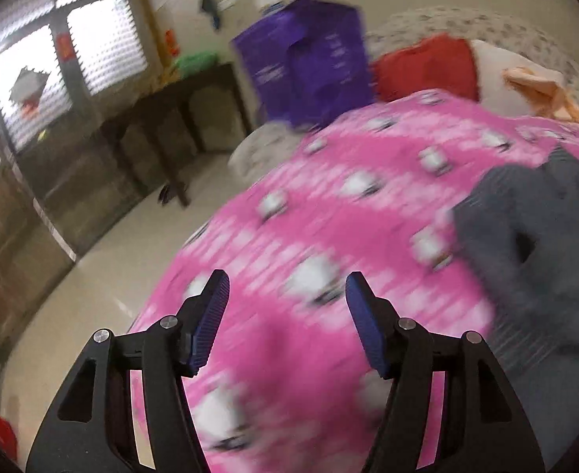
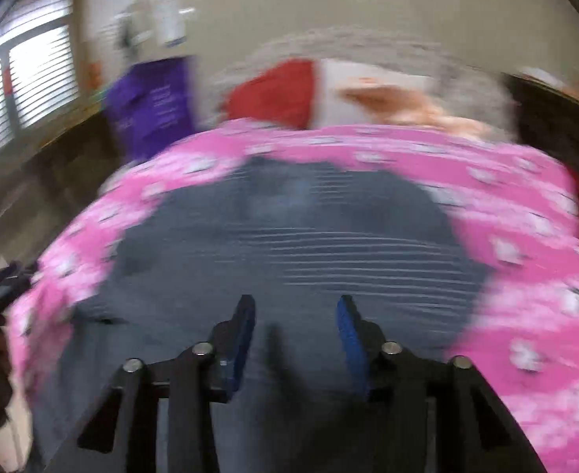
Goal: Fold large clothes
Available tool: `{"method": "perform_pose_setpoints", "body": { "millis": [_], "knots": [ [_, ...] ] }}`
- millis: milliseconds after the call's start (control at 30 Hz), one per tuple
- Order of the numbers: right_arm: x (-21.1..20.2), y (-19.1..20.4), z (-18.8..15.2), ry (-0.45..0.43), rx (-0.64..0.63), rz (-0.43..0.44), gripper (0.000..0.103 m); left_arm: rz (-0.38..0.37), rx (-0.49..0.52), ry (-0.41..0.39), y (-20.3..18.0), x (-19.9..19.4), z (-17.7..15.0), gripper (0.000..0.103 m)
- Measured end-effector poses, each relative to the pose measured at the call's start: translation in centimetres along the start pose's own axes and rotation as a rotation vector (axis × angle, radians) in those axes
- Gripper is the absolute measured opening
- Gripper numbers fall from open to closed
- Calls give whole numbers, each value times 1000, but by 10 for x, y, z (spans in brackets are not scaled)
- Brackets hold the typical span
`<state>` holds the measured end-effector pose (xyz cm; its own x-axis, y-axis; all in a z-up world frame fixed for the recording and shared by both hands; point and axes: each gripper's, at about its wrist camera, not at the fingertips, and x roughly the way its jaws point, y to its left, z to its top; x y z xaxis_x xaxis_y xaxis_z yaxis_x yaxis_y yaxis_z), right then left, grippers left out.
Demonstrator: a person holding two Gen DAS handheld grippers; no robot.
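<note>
A dark grey garment (image 2: 289, 244) with thin pale stripes lies spread on a pink patterned blanket (image 2: 526, 236). The picture is blurred. My right gripper (image 2: 296, 311) hovers over the garment's near part, jaws a little apart, with nothing seen pinched between the blue pads. In the left wrist view the same grey garment (image 1: 537, 244) lies at the right edge. My left gripper (image 1: 287, 289) is open above the pink blanket (image 1: 329, 216), well left of the garment, with nothing between its fingers.
A purple bag (image 1: 305, 63) stands at the far left of the bed. A red cloth (image 1: 427, 67) and a peach cloth (image 1: 541, 90) lie beyond the blanket. Dark wooden furniture (image 1: 171, 118) and pale floor (image 1: 92, 276) are left of the bed.
</note>
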<state>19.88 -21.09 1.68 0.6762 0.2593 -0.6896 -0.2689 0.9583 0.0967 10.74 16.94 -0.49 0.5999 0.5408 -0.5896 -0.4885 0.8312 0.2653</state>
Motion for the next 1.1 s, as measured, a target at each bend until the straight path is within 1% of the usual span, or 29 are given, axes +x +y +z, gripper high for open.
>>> {"method": "perform_pose_setpoints", "body": {
  "millis": [33, 67, 100, 133, 167, 200, 233, 267, 300, 333, 367, 400, 467, 500, 533, 567, 600, 633, 667, 700, 767, 800, 867, 933, 967, 1000, 1033, 1100],
  "knots": [
    [2, -21, 2, 21, 35, -16, 21, -14, 37, -12, -27, -4, 13, 62],
    [1, -30, 2, 29, 42, -17, 19, -59, 66, -21, -54, -7, 23, 62],
    [5, -37, 2, 43, 26, -15, 17, -119, 93, -11, -82, -8, 32, 62],
    [10, -41, 0, 60, 10, -13, 14, -163, 113, 9, -102, -6, 37, 62],
    [19, -45, -4, 94, 1, -3, 14, -214, 129, 39, -123, -4, 39, 61],
    [32, -49, -11, 138, -8, -13, 14, -264, 141, 73, -142, -1, 38, 61],
    [35, -62, -20, 175, -8, -25, 14, -296, 160, 112, -160, 4, 34, 61],
    [38, -71, -26, 202, 1, -31, 14, -306, 178, 149, -171, 9, 28, 61],
    [49, -82, -40, 242, 20, -41, 12, -307, 195, 188, -181, 16, 16, 61],
    [50, -87, -46, 226, 23, -33, 12, -304, 204, 206, -186, 21, 6, 62],
    [46, -90, -51, 189, 20, -13, 12, -309, 192, 175, -184, 19, -1, 62],
    [44, -90, -52, 187, 5, -8, 12, -316, 183, 142, -180, 16, -5, 62],
    [40, -91, -47, 202, -13, -3, 12, -339, 160, 143, -169, 15, -9, 62],
    [34, -93, -39, 182, 6, -1, 12, -352, 142, 144, -164, 15, -10, 62],
    [26, -96, -27, 127, 32, -7, 12, -363, 131, 142, -162, 16, -11, 62],
    [24, -95, -17, 96, 48, -15, 12, -373, 120, 140, -161, 17, -10, 62],
    [24, -95, -4, 61, 73, -29, 12, -375, 114, 139, -161, 18, -10, 62],
    [29, -96, 6, 48, 87, -47, 12, -373, 113, 138, -161, 17, -10, 62],
    [41, -92, 14, 53, 95, -70, 14, -372, 114, 136, -162, 16, -10, 62],
    [62, -92, 16, 98, 97, -93, 14, -374, 110, 136, -162, 15, -10, 62],
    [100, -100, 8, 215, 125, -130, 14, -373, 87, 135, -153, 14, -5, 62],
    [102, -103, 7, 193, 156, -123, 14, -371, 69, 121, -148, 9, 1, 62],
    [89, -100, 15, 167, 173, -134, 14, -396, 25, 73, -138, -4, 17, 62],
    [69, -93, 25, 90, 187, -115, 14, -399, 25, 52, -146, -3, 41, 62],
    [63, -88, 31, 60, 188, -103, 17, -395, 37, 54, -153, 1, 49, 62],
    [62, -83, 34, 52, 185, -93, 18, -395, 62, 71, -164, 9, 55, 62],
    [65, -77, 35, 58, 174, -81, 18, -386, 95, 109, -176, 23, 56, 62],
    [83, -73, 31, 101, 175, -67, 19, -320, 154, 192, -193, 51, 47, 62]
  ]
}}
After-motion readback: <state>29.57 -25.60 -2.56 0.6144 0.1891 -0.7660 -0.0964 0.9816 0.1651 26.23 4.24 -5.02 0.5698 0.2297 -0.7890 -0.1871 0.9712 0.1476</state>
